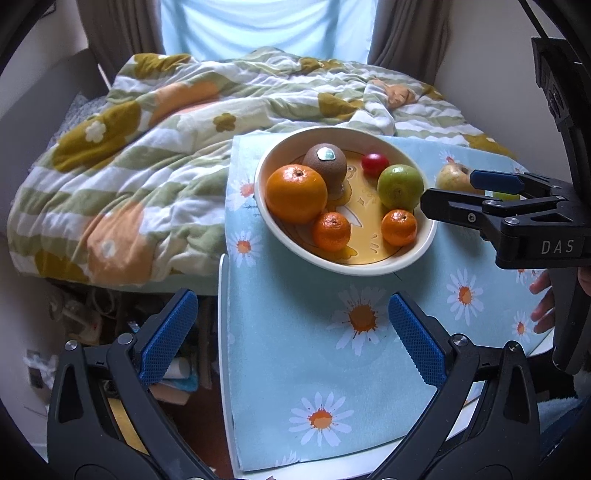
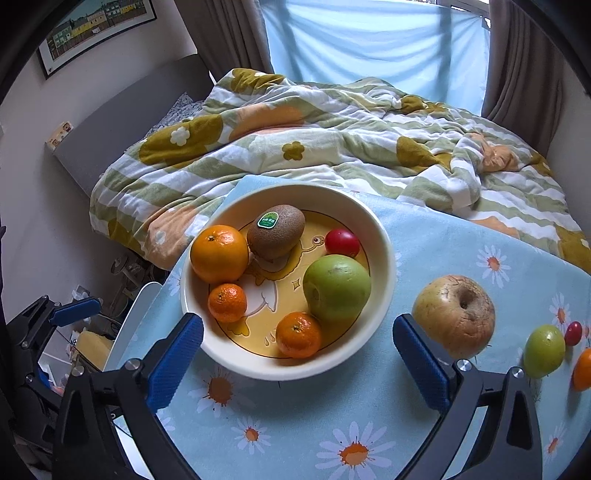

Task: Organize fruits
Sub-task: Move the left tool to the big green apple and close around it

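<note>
My cream bowl (image 2: 384,258) sits on the daisy-print cloth (image 2: 443,243) and holds six fruits: one large orange (image 2: 219,253), two small mandarins (image 2: 227,302) (image 2: 298,334), one brown kiwi (image 2: 276,231) with a green sticker, one green apple (image 2: 337,288) and one small red fruit (image 2: 342,242); outside the bowl, to its right on the cloth, lie four more: one yellowish, wrinkled apple (image 2: 454,315) just beside the rim, one smaller green fruit (image 2: 544,350), one small red one (image 2: 573,333) and an orange one (image 2: 583,369) cut by the picture's edge. My right gripper (image 2: 297,365) hangs over the bowl's near rim, jaws spread wide with nothing pressed between the blue pads; my left gripper (image 1: 293,338) hovers over bare cloth nearer me, jaws likewise apart and empty. The cloth covers a white table (image 1: 222,332); behind it a bed carries a rumpled quilt (image 2: 332,147) in green stripes and flowers; brown curtains (image 2: 517,55) flank a pale blue window blind (image 2: 369,40); a framed picture (image 2: 96,26) hangs on the left wall; clutter (image 1: 92,314) lies on the floor beside the bed.
</note>
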{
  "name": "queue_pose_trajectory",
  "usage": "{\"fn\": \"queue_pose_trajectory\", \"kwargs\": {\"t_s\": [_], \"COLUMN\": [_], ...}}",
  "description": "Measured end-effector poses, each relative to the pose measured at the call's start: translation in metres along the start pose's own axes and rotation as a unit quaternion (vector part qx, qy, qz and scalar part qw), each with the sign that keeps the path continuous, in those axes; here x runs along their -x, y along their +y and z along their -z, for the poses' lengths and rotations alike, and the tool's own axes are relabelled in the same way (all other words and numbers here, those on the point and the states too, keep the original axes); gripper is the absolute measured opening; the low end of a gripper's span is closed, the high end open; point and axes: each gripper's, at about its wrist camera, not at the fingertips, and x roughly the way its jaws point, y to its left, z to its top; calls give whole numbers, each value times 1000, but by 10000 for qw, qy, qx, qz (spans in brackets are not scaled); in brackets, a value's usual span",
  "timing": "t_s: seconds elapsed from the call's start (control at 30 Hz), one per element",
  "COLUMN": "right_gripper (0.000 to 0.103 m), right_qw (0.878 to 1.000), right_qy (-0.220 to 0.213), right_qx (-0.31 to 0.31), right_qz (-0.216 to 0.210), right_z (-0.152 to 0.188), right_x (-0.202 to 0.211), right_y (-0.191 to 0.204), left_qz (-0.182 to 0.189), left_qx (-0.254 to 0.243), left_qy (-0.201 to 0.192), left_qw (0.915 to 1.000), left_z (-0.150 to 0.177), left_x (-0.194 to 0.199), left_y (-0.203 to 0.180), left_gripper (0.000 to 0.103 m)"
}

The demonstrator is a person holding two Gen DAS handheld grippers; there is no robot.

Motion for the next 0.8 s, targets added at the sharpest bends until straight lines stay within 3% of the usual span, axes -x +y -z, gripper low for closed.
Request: {"fn": "queue_pose_trajectory", "kwargs": {"t_s": [0.4,0.8], "right_gripper": [102,102], "right_qw": [9962,9902], "right_qy": [-408,-618], "right_qx": [-465,-863], "right_qz": [616,906], "right_z": [10,39], "right_x": [76,141], "right_y": [-34,-134], "left_qz": [218,201], "left_qx": [-603,-886], "left_qy": [-323,-485], "left_qw": [9974,9947], "left_z": [-42,-66], "left_x": [34,43], "left_y": [-32,-138], "left_gripper": [103,103]}}
